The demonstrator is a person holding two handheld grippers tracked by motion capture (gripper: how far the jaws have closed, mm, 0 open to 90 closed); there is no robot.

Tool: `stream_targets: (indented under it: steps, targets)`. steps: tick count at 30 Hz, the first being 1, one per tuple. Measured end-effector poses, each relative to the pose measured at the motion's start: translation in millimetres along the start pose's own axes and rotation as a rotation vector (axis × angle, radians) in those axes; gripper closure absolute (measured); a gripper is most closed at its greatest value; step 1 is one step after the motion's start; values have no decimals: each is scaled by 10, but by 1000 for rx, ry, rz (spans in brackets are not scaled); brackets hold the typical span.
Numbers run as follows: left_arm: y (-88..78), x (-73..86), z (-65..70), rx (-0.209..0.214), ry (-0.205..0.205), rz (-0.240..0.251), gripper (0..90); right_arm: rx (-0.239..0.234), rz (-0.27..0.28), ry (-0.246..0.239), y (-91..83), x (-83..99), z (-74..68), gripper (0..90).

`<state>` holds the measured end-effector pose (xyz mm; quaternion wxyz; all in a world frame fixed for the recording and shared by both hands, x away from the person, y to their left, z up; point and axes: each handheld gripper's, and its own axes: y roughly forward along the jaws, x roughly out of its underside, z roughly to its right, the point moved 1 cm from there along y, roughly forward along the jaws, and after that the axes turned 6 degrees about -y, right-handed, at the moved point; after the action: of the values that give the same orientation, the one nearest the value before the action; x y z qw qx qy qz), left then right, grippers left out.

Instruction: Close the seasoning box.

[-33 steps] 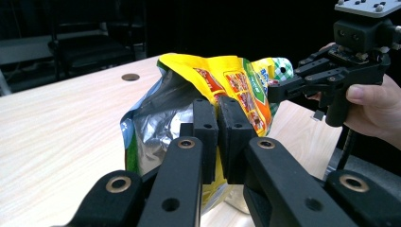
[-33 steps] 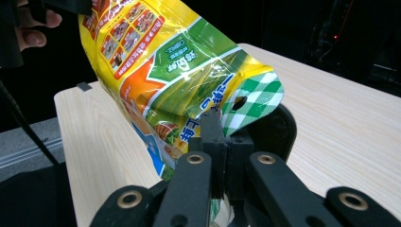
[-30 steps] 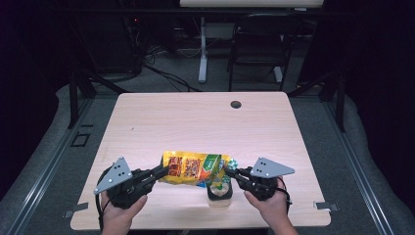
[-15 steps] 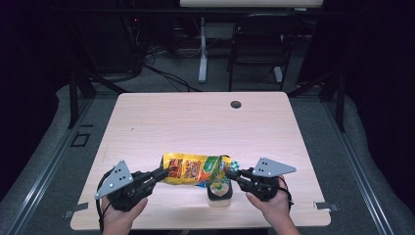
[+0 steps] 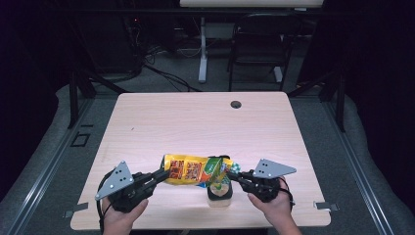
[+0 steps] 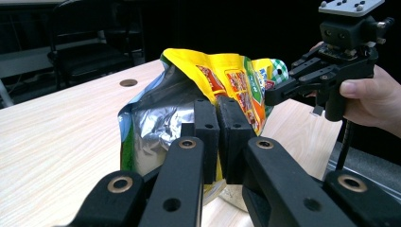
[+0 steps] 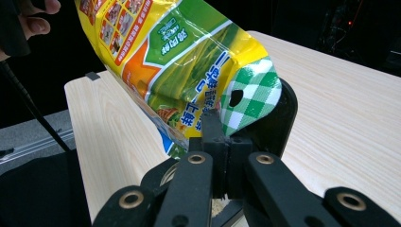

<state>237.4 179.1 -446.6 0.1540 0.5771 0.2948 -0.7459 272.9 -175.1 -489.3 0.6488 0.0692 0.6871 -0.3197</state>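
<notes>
A yellow and green snack bag [image 5: 195, 170] hangs stretched between both grippers, just above the table near its front edge. My left gripper [image 5: 164, 174] is shut on the bag's silver-lined end [image 6: 156, 118], its jaws [image 6: 217, 101] pinching the foil. My right gripper [image 5: 230, 175] is shut on the green chequered corner [image 7: 250, 94] of the bag, with its jaws [image 7: 222, 127] having just closed a little tighter on it. Under the bag's right end stands a small container [image 5: 220, 193] with a dark rim [image 7: 287, 113]. The right gripper [image 6: 283, 92] also shows in the left gripper view, pinching the bag's far end.
The light wooden table [image 5: 195, 122] has a round cable hole [image 5: 236, 104] near its far edge. A chair [image 5: 259, 49] and a table leg stand on the dark floor beyond. Metal rails run along both sides of the table.
</notes>
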Motion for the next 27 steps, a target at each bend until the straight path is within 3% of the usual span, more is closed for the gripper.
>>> stream_targets:
  steps: [27]
  targets:
    - [-43,-32,22,16,2,13,878,18,-3,-19,8,-12,-33,900]
